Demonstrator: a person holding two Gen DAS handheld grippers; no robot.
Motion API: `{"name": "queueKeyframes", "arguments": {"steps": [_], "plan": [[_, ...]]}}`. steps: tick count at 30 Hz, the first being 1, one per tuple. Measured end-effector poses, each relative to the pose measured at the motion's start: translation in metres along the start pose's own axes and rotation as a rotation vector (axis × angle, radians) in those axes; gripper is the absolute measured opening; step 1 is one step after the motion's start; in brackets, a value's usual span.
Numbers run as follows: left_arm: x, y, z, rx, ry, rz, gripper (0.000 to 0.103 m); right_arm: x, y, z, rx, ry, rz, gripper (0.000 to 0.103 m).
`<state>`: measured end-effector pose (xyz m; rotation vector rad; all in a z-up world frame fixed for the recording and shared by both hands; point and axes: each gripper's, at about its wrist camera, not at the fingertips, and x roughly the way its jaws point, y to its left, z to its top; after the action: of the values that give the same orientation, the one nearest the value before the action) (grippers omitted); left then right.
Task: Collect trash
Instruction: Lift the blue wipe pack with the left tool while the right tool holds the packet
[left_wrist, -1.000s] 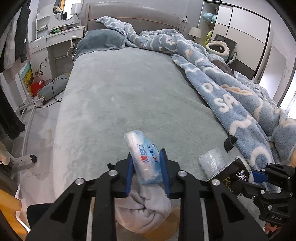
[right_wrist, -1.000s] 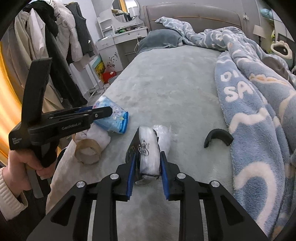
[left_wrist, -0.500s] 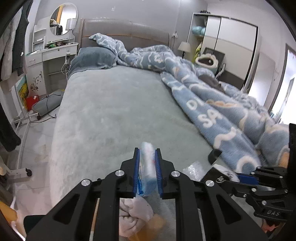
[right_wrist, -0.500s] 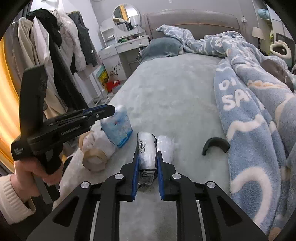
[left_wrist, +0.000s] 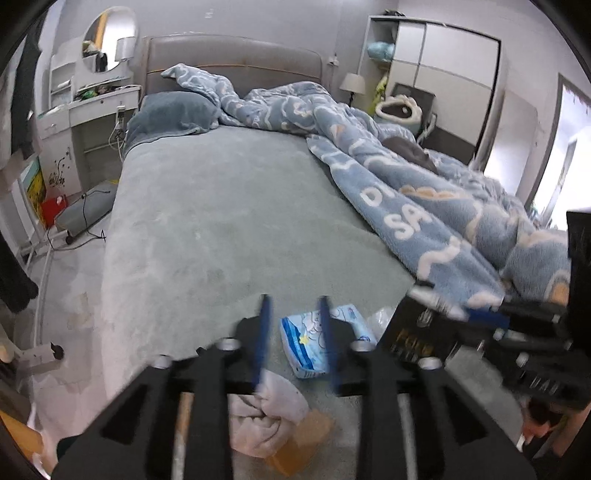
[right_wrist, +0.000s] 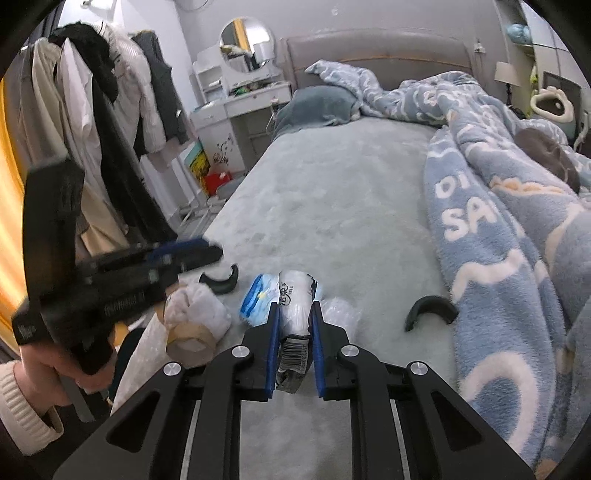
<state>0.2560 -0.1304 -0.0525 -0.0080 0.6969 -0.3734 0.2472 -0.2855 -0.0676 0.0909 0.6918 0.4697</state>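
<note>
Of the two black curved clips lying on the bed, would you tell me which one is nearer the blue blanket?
The black curved clip on the right, almost at the blue blanket's edge. The other clip lies on the left, beyond the trash pile.

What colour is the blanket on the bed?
Light blue with white and beige shapes and white letters: the blanket, clearest in the right wrist view.

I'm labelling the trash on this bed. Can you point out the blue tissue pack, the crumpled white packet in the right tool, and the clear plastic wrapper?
blue tissue pack (left_wrist: 308, 341): left wrist view, printed top face.
crumpled white packet (right_wrist: 293, 304): right wrist view, upper printed part.
clear plastic wrapper (right_wrist: 340, 314): right wrist view, crinkled middle.
</note>
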Motion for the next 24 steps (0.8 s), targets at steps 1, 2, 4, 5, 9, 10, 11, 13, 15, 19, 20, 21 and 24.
{"name": "queueKeyframes", "arguments": {"steps": [1,2,4,5,9,10,11,13,15,19,20,21,24], "plan": [[0.002,-0.003,-0.001,0.006,0.009,-0.010,0.056,-0.004,-0.003,0.001,0.010,-0.015,-0.003,0.016],[0.004,-0.005,-0.002,0.008,0.017,-0.022,0.059,-0.007,-0.006,0.002,0.017,-0.026,-0.007,0.016],[0.012,-0.012,-0.004,0.011,0.048,-0.044,0.072,-0.014,-0.013,0.004,0.032,-0.049,-0.022,0.016],[0.016,-0.015,-0.005,0.012,0.063,-0.045,0.075,-0.015,-0.016,0.004,0.036,-0.055,-0.029,0.016],[0.038,-0.024,-0.014,0.004,0.140,-0.047,0.084,-0.022,-0.031,0.002,0.066,-0.067,-0.047,0.016],[0.043,-0.026,-0.017,0.001,0.158,-0.040,0.086,-0.024,-0.034,0.001,0.070,-0.071,-0.052,0.016],[0.048,-0.027,-0.019,-0.002,0.175,-0.025,0.086,-0.025,-0.036,0.001,0.072,-0.073,-0.053,0.016],[0.054,-0.026,-0.020,-0.005,0.185,0.012,0.088,-0.029,-0.039,0.001,0.078,-0.083,-0.055,0.016],[0.056,-0.024,-0.020,-0.024,0.184,0.027,0.090,-0.031,-0.042,0.001,0.079,-0.085,-0.051,0.016],[0.063,-0.027,-0.020,-0.023,0.188,0.032,0.094,-0.034,-0.047,-0.002,0.083,-0.081,-0.046,0.016],[0.065,-0.029,-0.021,-0.015,0.192,0.035,0.095,-0.035,-0.049,-0.002,0.084,-0.082,-0.046,0.016],[0.068,-0.032,-0.022,-0.004,0.198,0.045,0.095,-0.036,-0.049,-0.003,0.084,-0.084,-0.046,0.016],[0.075,-0.037,-0.025,0.023,0.218,0.072,0.095,-0.039,-0.052,-0.005,0.088,-0.087,-0.047,0.016]]}}
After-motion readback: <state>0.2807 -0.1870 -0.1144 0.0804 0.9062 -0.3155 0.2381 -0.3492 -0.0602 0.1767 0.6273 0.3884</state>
